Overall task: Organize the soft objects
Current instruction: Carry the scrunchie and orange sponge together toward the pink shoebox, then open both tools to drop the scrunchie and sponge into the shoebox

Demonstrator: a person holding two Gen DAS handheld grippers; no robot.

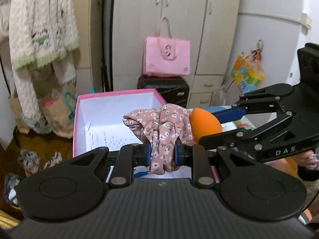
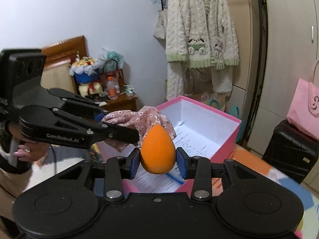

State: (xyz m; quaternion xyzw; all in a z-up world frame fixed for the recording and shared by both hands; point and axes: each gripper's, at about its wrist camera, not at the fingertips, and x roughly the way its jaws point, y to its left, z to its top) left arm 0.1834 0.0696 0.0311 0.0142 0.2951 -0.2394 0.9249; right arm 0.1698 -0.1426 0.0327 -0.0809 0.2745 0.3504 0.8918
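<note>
Left wrist view, lower centre: the left gripper (image 1: 162, 155) is clamped tight on a bunched pink floral cloth (image 1: 161, 127), blue pads pressing it from both sides; the fabric spills above and below the jaws.

Right wrist view, lower centre: the right gripper (image 2: 158, 160) is closed on an orange egg-shaped sponge (image 2: 158, 151), held point up, a pad pressing each flank.

The two loads sit just beside each other at mid-frame. In the left wrist view the sponge (image 1: 204, 125) appears at the cloth's right edge, with the right gripper entering from the right of the frame. In the right wrist view the cloth (image 2: 139, 119) lies directly behind the sponge, and the left gripper (image 2: 119, 127) enters from the left, a hand (image 2: 30, 151) on its grip.

Beyond both: an open pink box (image 1: 114, 95), white inside, with printed paper (image 1: 111, 139) on its floor. Both items are held above its near edge, not resting in it.

Farther back: a black suitcase (image 1: 169, 89) carrying a pink tote bag (image 1: 166, 57), and a cream knitted garment (image 2: 201, 33) hanging against the wall at upper centre of the right wrist view.
</note>
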